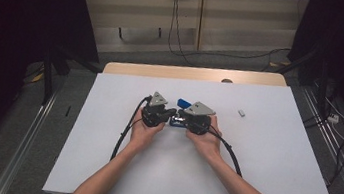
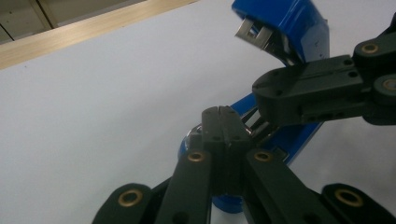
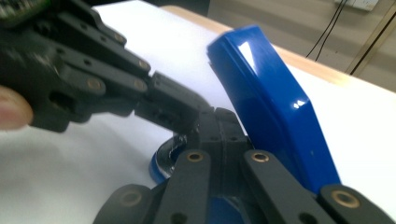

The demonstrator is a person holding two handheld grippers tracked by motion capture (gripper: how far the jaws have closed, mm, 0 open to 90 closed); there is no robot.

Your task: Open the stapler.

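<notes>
A blue stapler (image 1: 183, 102) lies mid-table with its lid (image 3: 271, 102) swung up and open. Both grippers meet over its base. My left gripper (image 1: 173, 113) comes in from the left, its jaws pressed together (image 2: 223, 122) just above the stapler's metal rail (image 2: 254, 125). My right gripper (image 1: 182, 115) comes in from the right, also shut (image 3: 219, 122), its tip touching the left gripper's tip. The right gripper (image 2: 264, 88) crosses the left gripper view under the lid's metal mouth (image 2: 254, 32). Whether either pinches something thin is hidden.
A small white object (image 1: 242, 113) lies on the white tabletop (image 1: 262, 164) to the right of the hands. A wooden strip (image 1: 193, 73) runs along the far edge. Cables trail from both grippers toward the near side.
</notes>
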